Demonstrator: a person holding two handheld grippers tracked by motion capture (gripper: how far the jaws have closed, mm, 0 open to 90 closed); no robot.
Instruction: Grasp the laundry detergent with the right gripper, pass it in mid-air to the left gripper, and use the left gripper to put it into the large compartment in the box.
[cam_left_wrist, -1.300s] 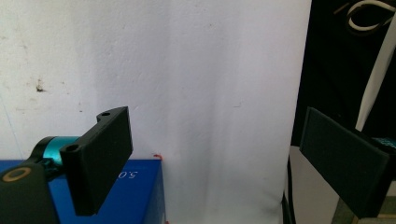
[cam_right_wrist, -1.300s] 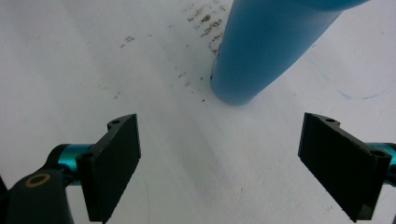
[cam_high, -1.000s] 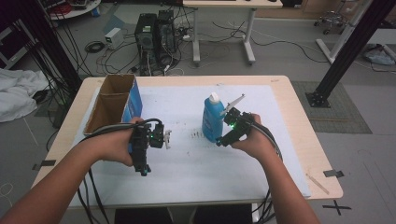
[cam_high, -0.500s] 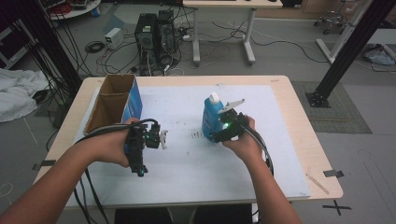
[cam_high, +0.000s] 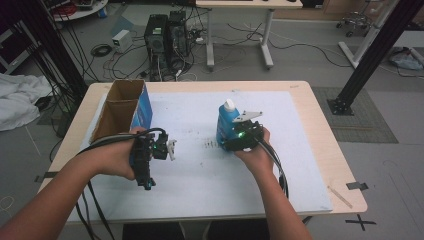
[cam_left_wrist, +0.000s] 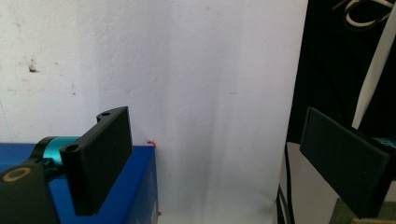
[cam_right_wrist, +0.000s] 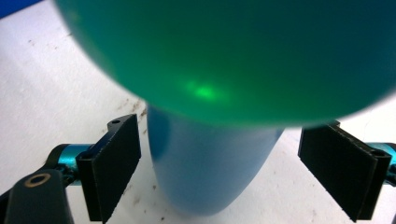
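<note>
White table sheet (cam_high: 200, 195): blue bottle (cam_high: 226, 125) stands upright right of the cardboard box (cam_high: 120, 107); your right gripper (cam_right_wrist: 219, 163) straddles it, jaws spread, grasp not yet closed; left gripper (cam_left_wrist: 215, 163) idle, spread, holding nothing.

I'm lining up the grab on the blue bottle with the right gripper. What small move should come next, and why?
Probably shut the right gripper on the bottle. In the right gripper view the bottle stands between the open jaws, with a gap on each side, nearer the left one. Nudging to centre it first may help. The left gripper hangs open near the box.
</note>
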